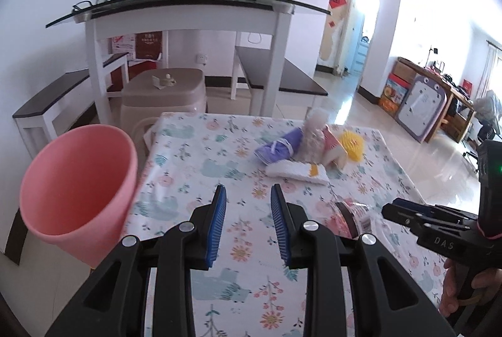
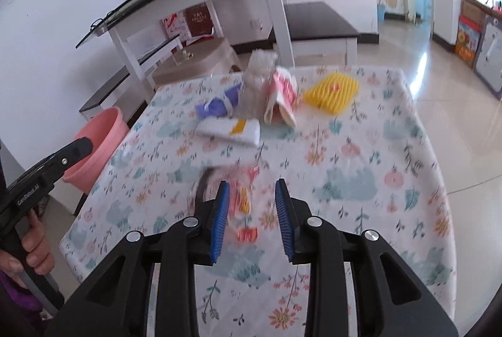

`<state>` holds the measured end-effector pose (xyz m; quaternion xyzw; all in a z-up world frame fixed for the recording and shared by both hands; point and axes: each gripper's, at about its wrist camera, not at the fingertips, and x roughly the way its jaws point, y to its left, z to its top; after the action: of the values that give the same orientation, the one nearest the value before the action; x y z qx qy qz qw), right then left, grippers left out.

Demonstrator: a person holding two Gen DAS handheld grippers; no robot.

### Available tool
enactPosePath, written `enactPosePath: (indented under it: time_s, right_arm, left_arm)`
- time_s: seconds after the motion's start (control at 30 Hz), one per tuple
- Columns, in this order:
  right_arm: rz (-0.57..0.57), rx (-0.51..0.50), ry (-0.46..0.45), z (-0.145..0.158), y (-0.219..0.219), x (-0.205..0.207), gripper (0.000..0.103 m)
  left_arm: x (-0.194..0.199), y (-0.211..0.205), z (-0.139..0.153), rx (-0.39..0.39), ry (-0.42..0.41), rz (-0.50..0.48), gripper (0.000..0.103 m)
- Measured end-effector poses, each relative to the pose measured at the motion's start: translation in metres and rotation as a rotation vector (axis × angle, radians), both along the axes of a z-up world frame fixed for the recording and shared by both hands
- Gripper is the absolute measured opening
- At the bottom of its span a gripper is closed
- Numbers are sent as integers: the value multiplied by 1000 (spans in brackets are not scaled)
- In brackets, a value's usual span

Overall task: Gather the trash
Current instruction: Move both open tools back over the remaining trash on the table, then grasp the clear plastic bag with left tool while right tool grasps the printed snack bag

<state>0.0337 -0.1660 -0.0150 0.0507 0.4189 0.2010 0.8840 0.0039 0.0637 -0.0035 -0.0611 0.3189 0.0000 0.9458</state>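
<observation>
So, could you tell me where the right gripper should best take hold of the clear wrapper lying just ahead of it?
Probably from above, across the wrapper: it lies flat and crumpled on the tablecloth, between the open right gripper fingers.

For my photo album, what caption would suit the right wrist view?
Open right hand-held gripper poised over a blurred snack wrapper on the floral tablecloth.

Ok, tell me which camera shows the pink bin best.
The left wrist view. There the pink bin is large and sharp at the table's left edge, its empty inside visible. In the right wrist view it is smaller and partly hidden behind the left hand-held gripper, its inside out of sight.
</observation>
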Motion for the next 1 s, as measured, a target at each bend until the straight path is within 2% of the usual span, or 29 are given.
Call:
enactPosePath:
  time_s: [0.27, 0.33, 0.63, 0.67, 0.7, 0.8, 1.0]
  right_arm:
    - [67, 127, 100, -14, 6, 5, 32]
    - [82, 118, 99, -15, 12, 5, 39]
    - [127, 61, 61, -21, 28, 4, 39]
    - [128, 60, 54, -21, 28, 4, 36]
    - [131, 57, 48, -21, 28, 3, 24]
    - [142, 54, 50, -23, 27, 2, 14]
    - [154, 82, 25, -22, 19, -2, 5]
  left_arm:
    - [11, -13, -12, 7, 46, -28, 28]
    - [13, -14, -13, 9, 51, -31, 28]
    - [23, -22, -19, 22, 79, -43, 28]
    - [24, -23, -19, 23, 80, -44, 28]
    - [25, -25, -20, 25, 82, -45, 28]
    - [29, -27, -20, 32, 84, -50, 28]
    - [41, -34, -21, 37, 90, -68, 28]
